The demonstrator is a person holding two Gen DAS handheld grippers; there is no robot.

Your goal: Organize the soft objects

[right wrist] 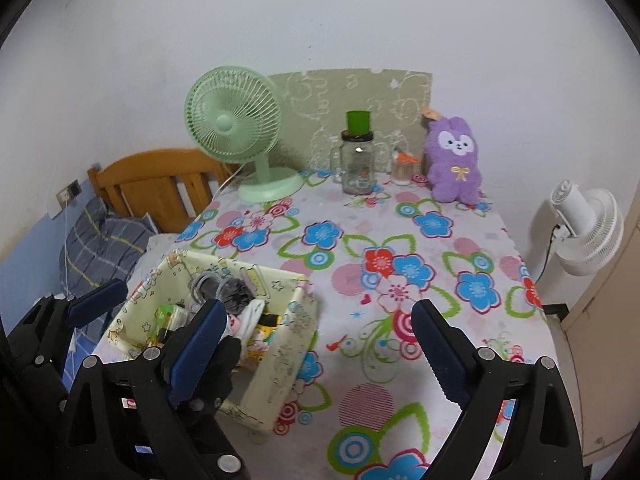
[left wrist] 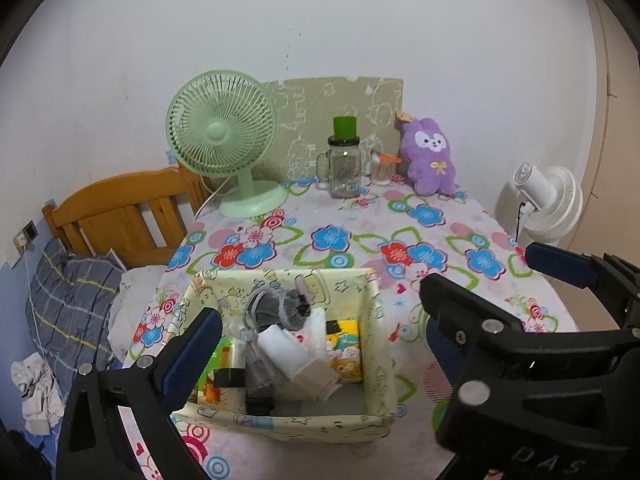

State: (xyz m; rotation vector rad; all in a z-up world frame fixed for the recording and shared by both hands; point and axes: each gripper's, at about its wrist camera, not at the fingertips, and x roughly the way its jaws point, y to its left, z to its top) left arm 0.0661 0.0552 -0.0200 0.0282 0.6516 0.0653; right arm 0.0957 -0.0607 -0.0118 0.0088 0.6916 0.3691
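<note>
Left wrist view: the left tool (left wrist: 320, 320) hangs wide open and empty above the fabric basket (left wrist: 382, 344) of soft items on the tabletop (left wrist: 360, 216). The right tool (right wrist: 316, 320) gapes empty too. A purple plush bunny (left wrist: 430, 156) sits against the far wall.

I am reading only the letters "DAS" on the black body of my right gripper (left wrist: 476, 276), low in the left wrist view; nothing else is showing readable text.
</note>
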